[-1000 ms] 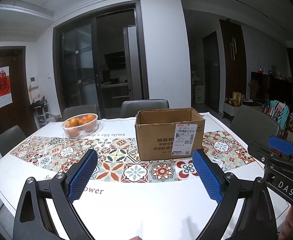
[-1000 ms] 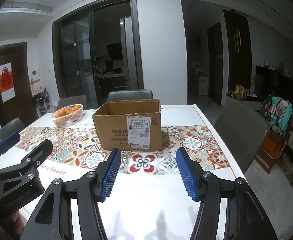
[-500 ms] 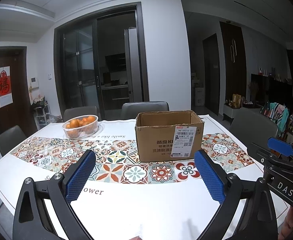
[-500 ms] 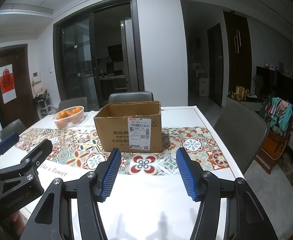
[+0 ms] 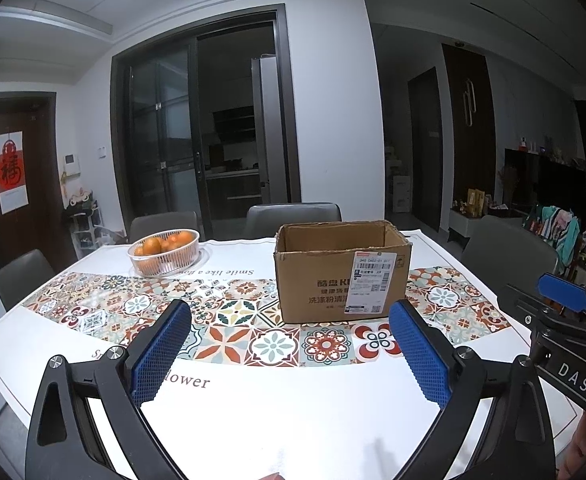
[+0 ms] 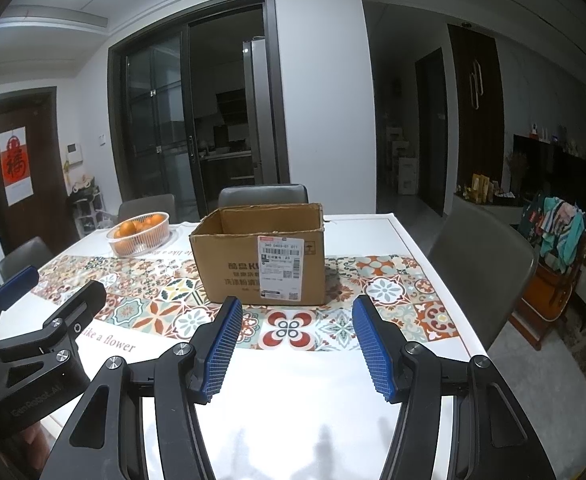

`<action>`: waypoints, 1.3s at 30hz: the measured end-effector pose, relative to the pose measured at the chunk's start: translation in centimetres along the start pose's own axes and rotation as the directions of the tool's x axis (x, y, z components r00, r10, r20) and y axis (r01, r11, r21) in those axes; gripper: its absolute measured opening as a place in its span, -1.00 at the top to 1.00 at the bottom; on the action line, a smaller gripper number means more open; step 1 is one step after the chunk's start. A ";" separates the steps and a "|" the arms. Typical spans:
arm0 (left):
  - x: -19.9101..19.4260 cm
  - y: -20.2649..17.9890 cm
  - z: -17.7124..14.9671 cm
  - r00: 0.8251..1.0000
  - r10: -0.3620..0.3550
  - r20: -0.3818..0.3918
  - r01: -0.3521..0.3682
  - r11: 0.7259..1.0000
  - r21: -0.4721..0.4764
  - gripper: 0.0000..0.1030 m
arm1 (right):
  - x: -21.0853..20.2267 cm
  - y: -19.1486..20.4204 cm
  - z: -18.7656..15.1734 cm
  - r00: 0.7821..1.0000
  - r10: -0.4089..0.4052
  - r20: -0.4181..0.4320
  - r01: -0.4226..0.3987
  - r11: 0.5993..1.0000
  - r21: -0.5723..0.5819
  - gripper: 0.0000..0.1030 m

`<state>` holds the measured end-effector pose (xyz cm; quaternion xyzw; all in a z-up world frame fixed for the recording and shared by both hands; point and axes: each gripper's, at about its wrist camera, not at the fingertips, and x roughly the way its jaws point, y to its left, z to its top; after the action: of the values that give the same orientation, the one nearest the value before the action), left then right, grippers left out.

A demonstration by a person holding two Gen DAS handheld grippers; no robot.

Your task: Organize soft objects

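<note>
An open brown cardboard box (image 5: pixel 341 272) with a white shipping label stands upright on the patterned runner of the white table (image 5: pixel 277 408); in the right wrist view the box (image 6: pixel 261 256) sits just beyond the fingers. My left gripper (image 5: pixel 289 320) hovers over the table's near edge, open, its blue pads wide apart with nothing between them. My right gripper (image 6: pixel 295 314) is also open and holds nothing. Each gripper shows at the edge of the other's view. No soft object shows on the table, and the box's inside is hidden.
A clear basket of oranges (image 5: pixel 165 252) stands at the far left of the table. Grey chairs (image 5: pixel 293 216) line the far side and one chair (image 6: pixel 481 256) the right side. Clothes (image 6: pixel 561 228) hang at the far right of the room.
The box and table sit slightly lower in both views, as if the cameras tipped up a touch. Both grippers keep their openings.
</note>
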<state>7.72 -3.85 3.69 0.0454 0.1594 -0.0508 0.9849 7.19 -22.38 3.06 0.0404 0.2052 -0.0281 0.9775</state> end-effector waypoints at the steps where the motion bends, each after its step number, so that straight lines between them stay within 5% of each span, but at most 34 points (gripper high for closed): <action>1: 0.0 0.0 0.0 1.000 0.000 0.000 0.000 1.000 0.000 -0.96 | -0.1 0.0 0.0 1.000 0.000 -0.001 0.000 1.000 0.000 -0.14; 39: 0.1 0.2 -0.4 1.000 0.000 -0.004 0.000 1.000 0.002 -0.99 | -0.1 0.0 0.0 1.000 0.000 -0.001 0.000 1.000 -0.001 -0.14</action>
<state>7.71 -3.59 3.29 0.0463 0.1614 -0.0508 0.9845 7.06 -22.36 3.12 0.0401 0.2059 -0.0281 0.9774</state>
